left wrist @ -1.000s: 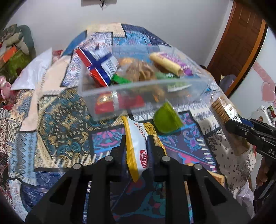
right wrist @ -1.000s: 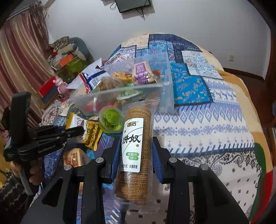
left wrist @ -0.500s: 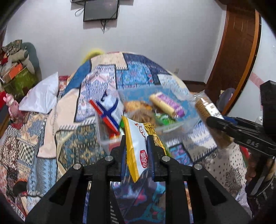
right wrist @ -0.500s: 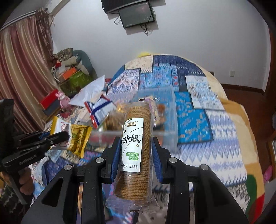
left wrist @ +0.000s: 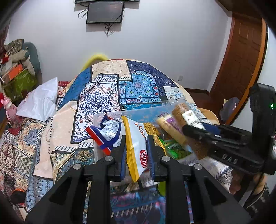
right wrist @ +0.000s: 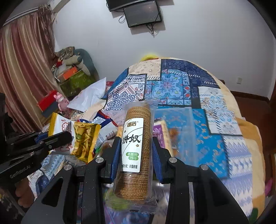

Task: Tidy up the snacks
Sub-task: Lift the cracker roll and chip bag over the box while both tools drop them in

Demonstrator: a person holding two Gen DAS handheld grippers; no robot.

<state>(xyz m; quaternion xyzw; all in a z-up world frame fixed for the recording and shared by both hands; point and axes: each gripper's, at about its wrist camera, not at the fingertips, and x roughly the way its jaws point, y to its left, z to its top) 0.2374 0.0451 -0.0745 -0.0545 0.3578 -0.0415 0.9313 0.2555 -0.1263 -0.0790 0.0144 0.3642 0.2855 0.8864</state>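
Snacks ride higher than a second ago: both grippers have lifted off the bed and now hang over the clear plastic bin (left wrist: 110, 117), which earlier sat well ahead of them. The left gripper (left wrist: 136, 151) has its 2 fingers clamped tight on a white-and-yellow snack packet (left wrist: 136, 148), held upright with a gold packet (right wrist: 85, 143) hanging beside it. The right gripper (right wrist: 136, 155) is closed just as firmly around a clear-wrapped sleeve of round biscuits (right wrist: 134, 149), standing on end between the blue pads; in the left view that sleeve has come right up to the bin's far side. Inside the bin lie a red, white and blue bag (left wrist: 107, 134), a purple-labelled roll (left wrist: 169, 127) and a green packet (left wrist: 174, 148). The bin rests on a bed covered by a patchwork quilt (left wrist: 138, 86) in blue, cream and navy. A white pillow (left wrist: 40, 101) lies at the left, a dark screen (left wrist: 105, 12) hangs on the pale wall, a brown wooden door (left wrist: 241, 60) stands at the right, and striped curtains (right wrist: 20, 69) hang at the left in the right view.
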